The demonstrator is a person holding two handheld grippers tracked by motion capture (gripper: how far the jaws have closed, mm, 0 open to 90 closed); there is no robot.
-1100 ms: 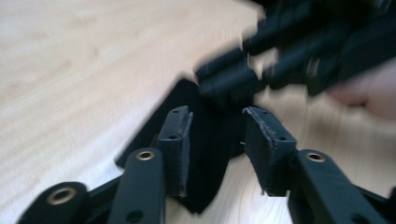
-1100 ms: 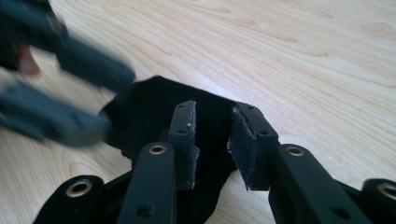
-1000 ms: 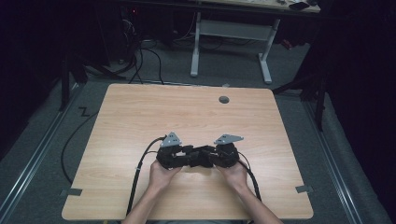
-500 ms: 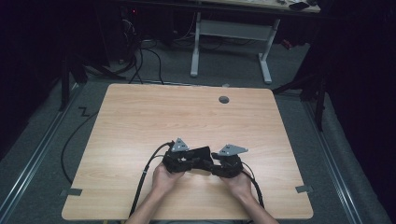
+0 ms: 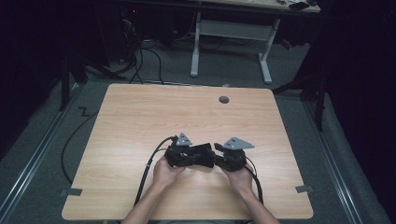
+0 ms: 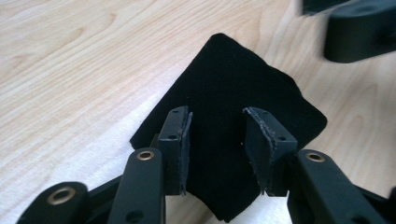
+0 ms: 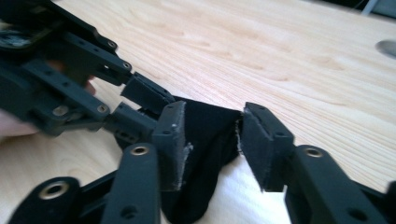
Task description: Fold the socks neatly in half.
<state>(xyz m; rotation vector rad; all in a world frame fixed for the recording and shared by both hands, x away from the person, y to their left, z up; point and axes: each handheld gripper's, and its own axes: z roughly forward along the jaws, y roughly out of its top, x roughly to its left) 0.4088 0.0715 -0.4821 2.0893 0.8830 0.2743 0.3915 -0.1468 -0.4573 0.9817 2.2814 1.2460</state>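
Black cloth (image 5: pixel 201 156) is lying on the near middle of the wooden worktop (image 5: pixel 140 116), between the two grippers. At the left, the left gripper (image 5: pixel 189 154) is hovering over it with its fingers (image 6: pixel 180 140) spread, the fabric flat beneath the gap and not pinched. At the right, the right gripper (image 5: pixel 219 158) is meeting the cloth's raised edge; its fingers (image 7: pixel 261 140) have just been closing yet are standing apart, the bunched fabric between them without being squeezed. Judging by this, the work is sitting at an early stage: neither side is gripping yet, and any lifting or folding is remaining to be done.
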